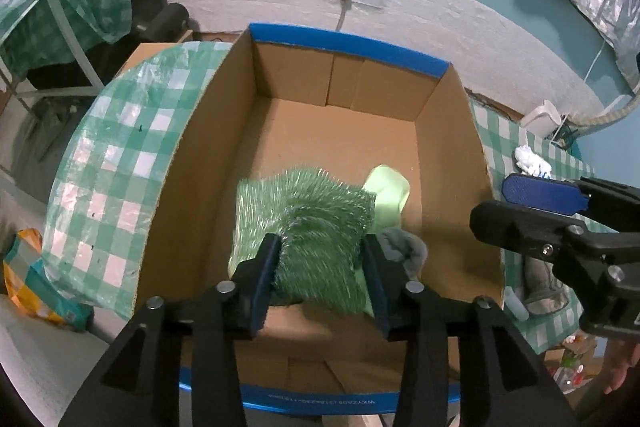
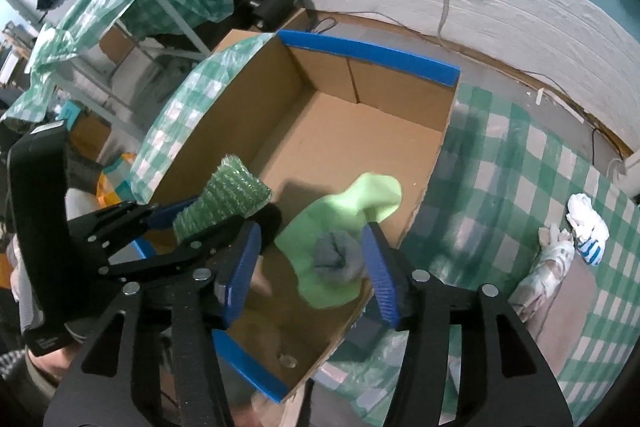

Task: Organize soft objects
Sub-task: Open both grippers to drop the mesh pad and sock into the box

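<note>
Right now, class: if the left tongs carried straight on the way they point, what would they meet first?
The left tongs already straddle the green scrubber, so they would push into it first, then probably the floor of the cardboard box beneath, though depth is hard to judge.

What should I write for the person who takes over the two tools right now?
Left tool: green scrubber between its jaws, above the box; grip unclear.
Right tool: open; light green cloth and grey sock between its jaws, above the box.
Done: three things brought to the box.
Left to do: white striped sock and pale cloth lie on the table.
</note>
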The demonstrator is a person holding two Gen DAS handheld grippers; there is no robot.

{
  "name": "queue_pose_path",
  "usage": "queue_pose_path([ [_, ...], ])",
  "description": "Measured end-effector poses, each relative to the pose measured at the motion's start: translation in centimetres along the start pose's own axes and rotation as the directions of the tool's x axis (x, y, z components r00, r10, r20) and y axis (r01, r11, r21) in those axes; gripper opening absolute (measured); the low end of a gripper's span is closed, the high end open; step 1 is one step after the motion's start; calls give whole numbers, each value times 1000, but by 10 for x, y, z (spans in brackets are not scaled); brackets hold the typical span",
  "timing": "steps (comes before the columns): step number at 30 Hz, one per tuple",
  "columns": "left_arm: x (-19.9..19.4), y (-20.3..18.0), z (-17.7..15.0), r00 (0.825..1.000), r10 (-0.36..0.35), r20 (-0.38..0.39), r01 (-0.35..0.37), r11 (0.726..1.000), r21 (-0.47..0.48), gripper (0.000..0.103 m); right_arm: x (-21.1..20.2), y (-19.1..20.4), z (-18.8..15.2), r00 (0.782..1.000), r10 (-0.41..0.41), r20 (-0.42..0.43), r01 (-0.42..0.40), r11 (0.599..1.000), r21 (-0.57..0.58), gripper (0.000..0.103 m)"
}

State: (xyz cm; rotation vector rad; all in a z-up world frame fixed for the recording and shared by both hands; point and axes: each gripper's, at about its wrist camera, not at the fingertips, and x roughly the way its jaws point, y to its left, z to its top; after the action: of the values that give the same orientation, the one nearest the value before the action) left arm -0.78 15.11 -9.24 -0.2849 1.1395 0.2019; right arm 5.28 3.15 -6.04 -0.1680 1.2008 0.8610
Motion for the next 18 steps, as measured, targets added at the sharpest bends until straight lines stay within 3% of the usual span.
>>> queue_pose_path([
  [12, -2, -6, 0, 1000, 9, 3, -9, 1000, 15, 45, -4, -11, -6, 1000, -13, 1, 13, 1000, 21, 55],
  [14, -4, -8, 0, 1000, 2, 5, -2, 1000, 15, 51, -5, -14, -8, 1000, -15, 0, 15, 1000, 27, 55],
  [16, -8, -9, 2, 1000, -8, 16, 8, 1000, 10, 65, -8, -17, -10, 1000, -17, 2, 17, 999, 35, 55],
  [18, -13, -11, 4, 999, -18, 34, 18, 1000, 4, 68, -11, -20, -10, 1000, -16, 9, 16, 999, 41, 55],
])
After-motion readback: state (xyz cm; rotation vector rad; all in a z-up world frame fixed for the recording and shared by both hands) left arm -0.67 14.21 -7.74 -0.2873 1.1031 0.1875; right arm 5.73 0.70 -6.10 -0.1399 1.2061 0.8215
